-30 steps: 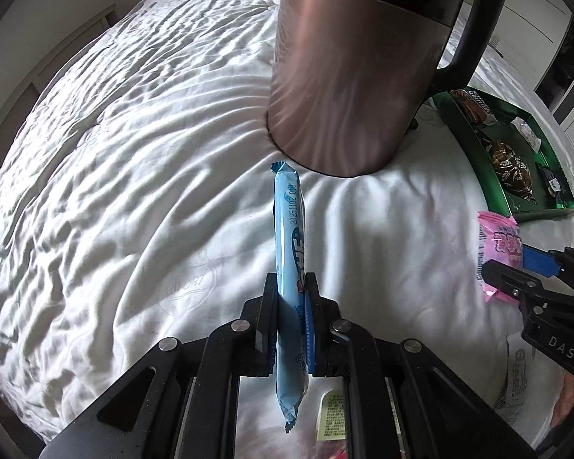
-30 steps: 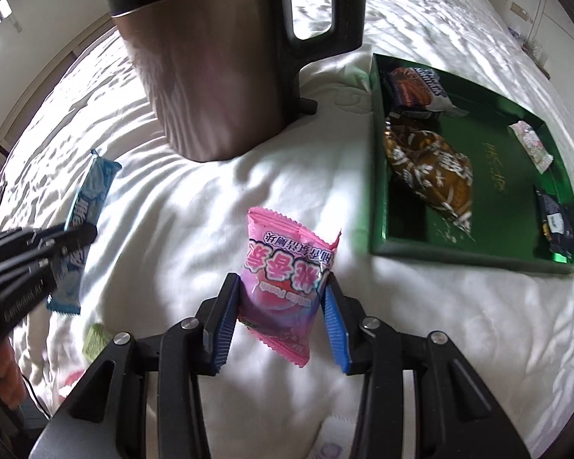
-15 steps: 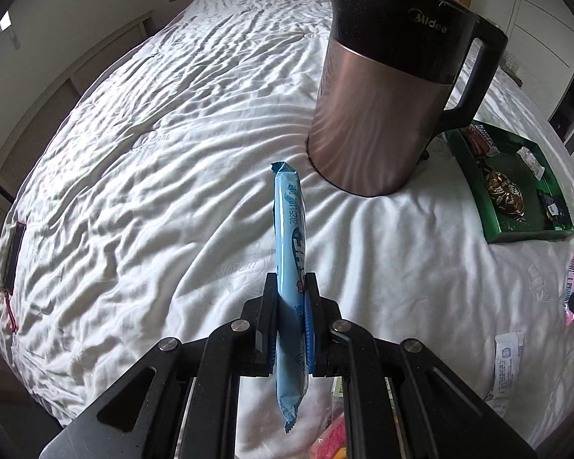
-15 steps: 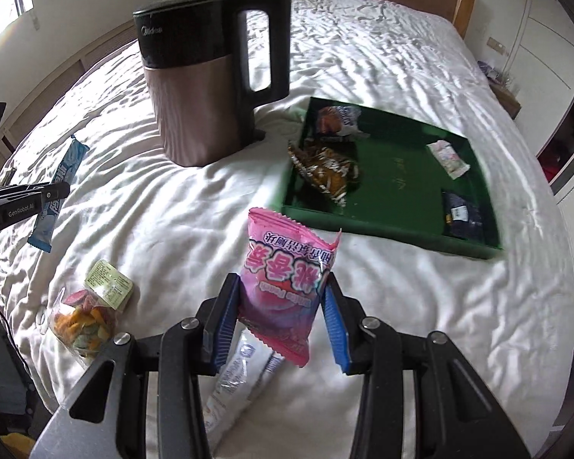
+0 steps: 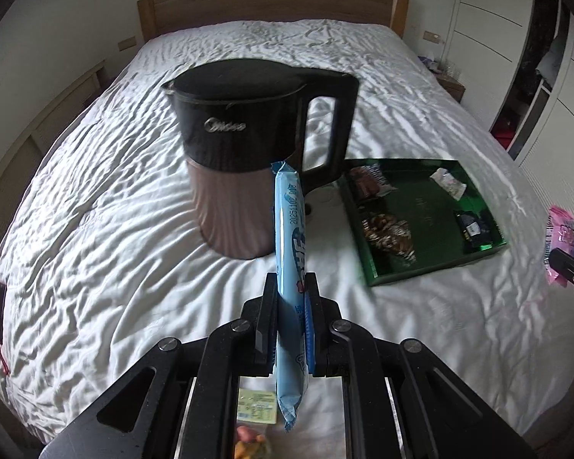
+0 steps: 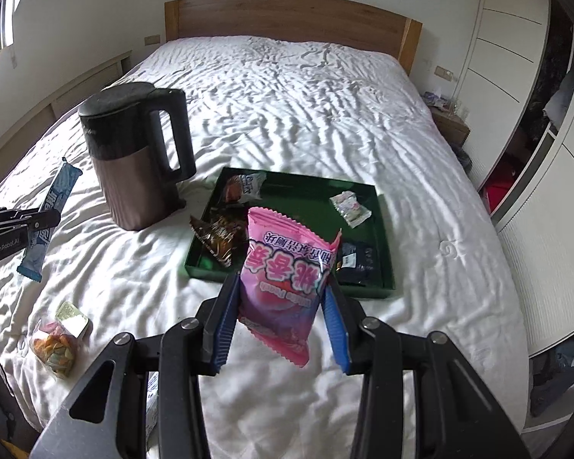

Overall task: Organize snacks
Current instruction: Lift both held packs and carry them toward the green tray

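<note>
Left gripper (image 5: 291, 298): jaws clamped narrow on a blue snack bar (image 5: 290, 229), bar standing on edge, raised over the bed (image 5: 95, 229). Right gripper (image 6: 281, 306): jaws holding a pink snack bag (image 6: 287, 279) by its sides, also off the bed. Green tray (image 6: 382, 229) sits at 12 o'clock from the right gripper and holds four snack packs. Kettle (image 6: 134, 157) stands at 10 o'clock, just beside the tray. Clear candy bag (image 6: 55, 344) lies on the bed at 8 o'clock.
</note>
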### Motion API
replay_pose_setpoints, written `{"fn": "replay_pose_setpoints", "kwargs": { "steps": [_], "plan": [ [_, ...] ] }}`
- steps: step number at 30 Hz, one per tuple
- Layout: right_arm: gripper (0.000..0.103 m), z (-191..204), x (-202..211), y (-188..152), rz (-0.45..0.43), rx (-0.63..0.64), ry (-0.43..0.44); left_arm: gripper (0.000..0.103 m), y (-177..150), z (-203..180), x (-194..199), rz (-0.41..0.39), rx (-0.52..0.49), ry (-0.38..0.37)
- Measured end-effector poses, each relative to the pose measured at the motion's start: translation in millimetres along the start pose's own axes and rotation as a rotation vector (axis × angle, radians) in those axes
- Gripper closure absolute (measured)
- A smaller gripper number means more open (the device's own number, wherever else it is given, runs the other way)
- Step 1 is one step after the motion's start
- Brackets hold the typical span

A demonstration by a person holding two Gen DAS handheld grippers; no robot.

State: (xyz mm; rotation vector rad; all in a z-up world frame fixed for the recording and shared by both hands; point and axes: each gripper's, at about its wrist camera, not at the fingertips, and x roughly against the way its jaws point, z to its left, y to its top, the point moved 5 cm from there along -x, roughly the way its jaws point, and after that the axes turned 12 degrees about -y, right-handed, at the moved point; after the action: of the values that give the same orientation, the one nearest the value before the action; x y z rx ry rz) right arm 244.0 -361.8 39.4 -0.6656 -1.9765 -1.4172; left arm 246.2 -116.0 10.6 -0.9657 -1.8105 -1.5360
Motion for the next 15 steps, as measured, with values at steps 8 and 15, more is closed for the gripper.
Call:
{"fn": "replay_pose_setpoints", "kwargs": {
  "steps": [8,15],
  "plan": [
    [0.089,-47,-9,36,-0.056,-0.084,-0.027,0.094,55,-66,-9,-0.055,-0.082,-0.044],
    [0.088,-78,-40,59,-0.074,-0.176,-0.019,0.094,97,-106,-49,-0.059,-0.100,-0.079]
  ]
}}
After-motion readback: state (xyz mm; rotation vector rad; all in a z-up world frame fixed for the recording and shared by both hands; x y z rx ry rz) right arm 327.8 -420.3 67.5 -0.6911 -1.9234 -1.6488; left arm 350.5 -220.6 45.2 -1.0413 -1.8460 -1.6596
